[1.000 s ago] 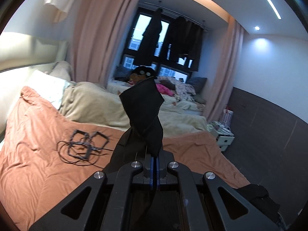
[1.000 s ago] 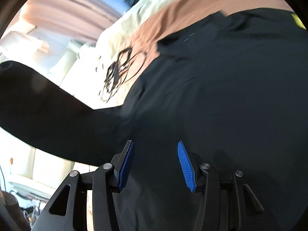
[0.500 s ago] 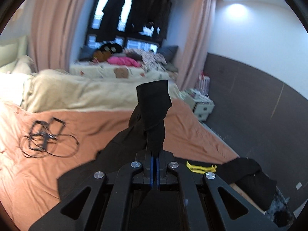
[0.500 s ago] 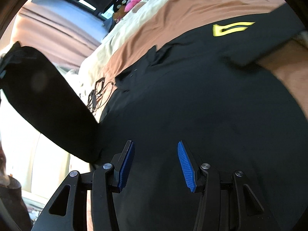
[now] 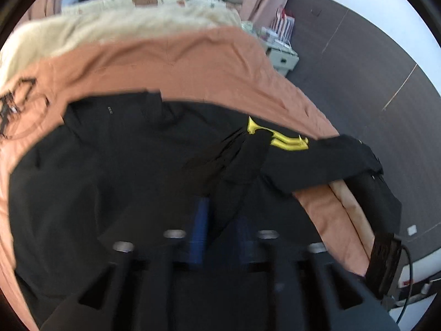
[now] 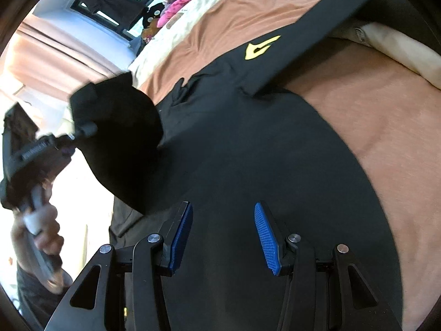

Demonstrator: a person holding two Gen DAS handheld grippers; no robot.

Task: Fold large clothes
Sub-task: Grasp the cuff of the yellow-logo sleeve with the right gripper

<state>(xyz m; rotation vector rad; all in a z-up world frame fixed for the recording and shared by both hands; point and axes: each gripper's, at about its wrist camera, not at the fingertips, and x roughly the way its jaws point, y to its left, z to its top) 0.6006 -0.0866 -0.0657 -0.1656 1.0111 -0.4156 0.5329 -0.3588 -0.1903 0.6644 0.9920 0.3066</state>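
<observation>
Big black shirt [image 6: 248, 143] lies flat on the bed [image 6: 386, 127], soft & floppy. Left hand-held gripper [image 5: 217, 237] is opening, sleeve [image 5: 234, 171] slipping out. Right hand-held gripper [image 6: 223, 231] is open w/ nothing in it. Grab edges/corners.

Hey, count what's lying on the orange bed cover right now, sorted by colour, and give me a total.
Black: 2, the jacket and a tangle of cable
Cream: 1, the blanket
Total: 3, on the orange bed cover
</observation>
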